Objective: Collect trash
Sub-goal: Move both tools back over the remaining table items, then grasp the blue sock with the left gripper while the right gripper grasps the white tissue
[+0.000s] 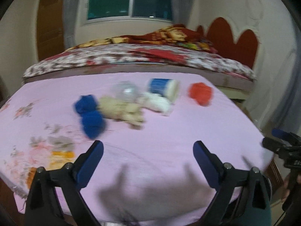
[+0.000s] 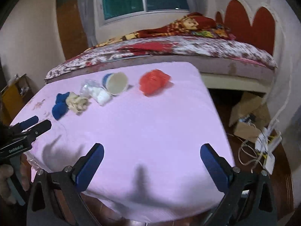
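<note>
A table under a pink sheet [image 1: 150,160] [image 2: 150,122] carries a row of litter at its far side. From left to right lie a blue crumpled wad [image 1: 90,116] [image 2: 59,106], a beige crumpled wad [image 1: 122,111] [image 2: 78,101], clear plastic [image 1: 124,91] [image 2: 87,87], a white wad [image 1: 158,102] [image 2: 101,95], a blue and white cup on its side [image 1: 162,88] [image 2: 115,83], and a red-orange crumpled piece [image 1: 200,93] [image 2: 153,82]. My left gripper [image 1: 148,146] is open and empty over the near half of the sheet. My right gripper [image 2: 152,147] is also open and empty, well short of the litter.
A bed with a floral cover [image 1: 131,56] stands right behind the table. On the floor to the right are a cardboard box [image 2: 248,113] and a white power strip with cables [image 2: 267,146]. An orange-yellow patch [image 1: 60,154] shows, blurred, on the sheet's near left.
</note>
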The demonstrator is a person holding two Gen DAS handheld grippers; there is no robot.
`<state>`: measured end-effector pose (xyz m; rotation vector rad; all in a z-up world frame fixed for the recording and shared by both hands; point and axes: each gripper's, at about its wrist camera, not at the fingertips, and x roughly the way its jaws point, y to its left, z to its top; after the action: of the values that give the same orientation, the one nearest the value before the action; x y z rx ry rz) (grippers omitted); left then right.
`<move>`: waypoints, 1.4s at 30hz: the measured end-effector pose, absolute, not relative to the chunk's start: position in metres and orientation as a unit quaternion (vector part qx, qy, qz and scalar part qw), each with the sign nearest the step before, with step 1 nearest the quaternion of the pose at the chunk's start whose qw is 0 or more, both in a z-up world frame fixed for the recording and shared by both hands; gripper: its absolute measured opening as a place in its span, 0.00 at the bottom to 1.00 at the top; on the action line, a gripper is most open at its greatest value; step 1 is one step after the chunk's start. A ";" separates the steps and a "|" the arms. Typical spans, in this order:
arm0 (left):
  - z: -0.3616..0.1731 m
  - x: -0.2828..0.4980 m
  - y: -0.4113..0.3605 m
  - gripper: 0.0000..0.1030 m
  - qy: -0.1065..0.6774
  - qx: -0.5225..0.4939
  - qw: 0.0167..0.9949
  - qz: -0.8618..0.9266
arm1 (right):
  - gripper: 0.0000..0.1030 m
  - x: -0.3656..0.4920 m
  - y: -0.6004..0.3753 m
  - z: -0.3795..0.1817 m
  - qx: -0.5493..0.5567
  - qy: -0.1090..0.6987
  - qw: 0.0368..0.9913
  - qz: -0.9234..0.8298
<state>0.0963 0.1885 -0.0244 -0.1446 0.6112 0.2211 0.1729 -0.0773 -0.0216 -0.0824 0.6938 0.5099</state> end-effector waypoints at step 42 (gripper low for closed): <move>-0.069 0.198 0.313 0.69 0.400 -0.109 0.897 0.156 | 0.58 0.322 0.181 -0.074 -0.136 0.425 0.829 0.336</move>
<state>0.1982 0.3125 -0.0695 -0.2259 0.8289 0.3227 0.3225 0.1806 -0.0740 -0.2890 0.9023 0.7136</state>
